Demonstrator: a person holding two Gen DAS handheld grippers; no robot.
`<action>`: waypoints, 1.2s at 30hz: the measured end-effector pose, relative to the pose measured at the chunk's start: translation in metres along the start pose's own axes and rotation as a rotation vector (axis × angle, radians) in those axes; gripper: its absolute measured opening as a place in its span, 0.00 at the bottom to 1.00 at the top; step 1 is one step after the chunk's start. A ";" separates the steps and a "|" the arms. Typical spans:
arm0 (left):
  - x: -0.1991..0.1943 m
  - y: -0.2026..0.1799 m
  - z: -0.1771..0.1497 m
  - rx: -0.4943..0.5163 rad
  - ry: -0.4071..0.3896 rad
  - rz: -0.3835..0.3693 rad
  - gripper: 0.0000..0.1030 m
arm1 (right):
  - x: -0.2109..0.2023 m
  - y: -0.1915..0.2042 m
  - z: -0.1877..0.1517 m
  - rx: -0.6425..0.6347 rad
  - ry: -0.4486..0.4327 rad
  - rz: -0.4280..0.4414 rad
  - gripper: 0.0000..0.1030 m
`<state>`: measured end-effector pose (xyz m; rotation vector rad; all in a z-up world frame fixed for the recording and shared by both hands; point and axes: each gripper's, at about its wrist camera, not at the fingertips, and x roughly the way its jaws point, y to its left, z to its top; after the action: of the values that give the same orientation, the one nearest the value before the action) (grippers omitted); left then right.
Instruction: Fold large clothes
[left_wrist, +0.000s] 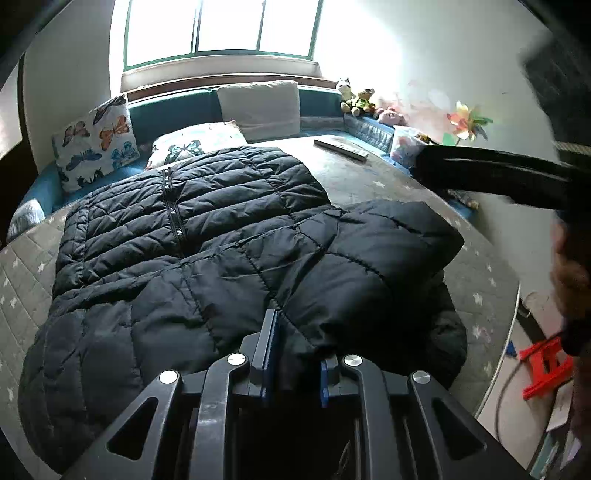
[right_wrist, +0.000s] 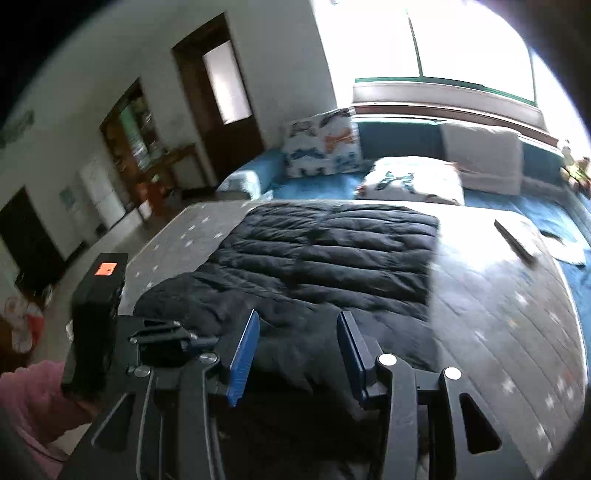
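Observation:
A black quilted puffer jacket (left_wrist: 229, 236) lies zipped on a grey star-print mat (left_wrist: 388, 173), with one side folded over the body near me. My left gripper (left_wrist: 297, 343) sits low at the jacket's near edge, its jaws a little apart. A loose fold of the jacket lies between them and covers the right fingertip. In the right wrist view the jacket (right_wrist: 325, 258) spreads ahead. My right gripper (right_wrist: 298, 314) hovers over the jacket's near end with its blue pads (right_wrist: 242, 358) wide apart and nothing between them.
A dark flat remote-like object (left_wrist: 341, 147) lies on the mat's far right. Butterfly cushions (left_wrist: 96, 147) and a white pillow (left_wrist: 258, 105) line the blue bench under the window. Soft toys (left_wrist: 358, 99) sit at the back right. The mat's right edge drops to the floor by a red object (left_wrist: 543, 369).

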<state>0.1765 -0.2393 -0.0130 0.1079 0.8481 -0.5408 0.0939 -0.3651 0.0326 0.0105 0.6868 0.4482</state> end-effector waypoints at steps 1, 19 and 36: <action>-0.003 -0.002 -0.003 0.014 -0.001 0.016 0.28 | 0.014 0.006 0.002 -0.017 0.028 0.010 0.47; -0.097 0.125 -0.018 -0.108 -0.074 0.119 0.76 | 0.073 -0.012 -0.038 -0.037 0.296 -0.086 0.44; -0.012 0.206 -0.055 -0.124 0.056 0.187 0.51 | 0.108 -0.038 -0.042 -0.052 0.358 -0.147 0.44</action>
<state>0.2344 -0.0409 -0.0659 0.0877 0.9136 -0.3101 0.1568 -0.3615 -0.0720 -0.1720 1.0200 0.3283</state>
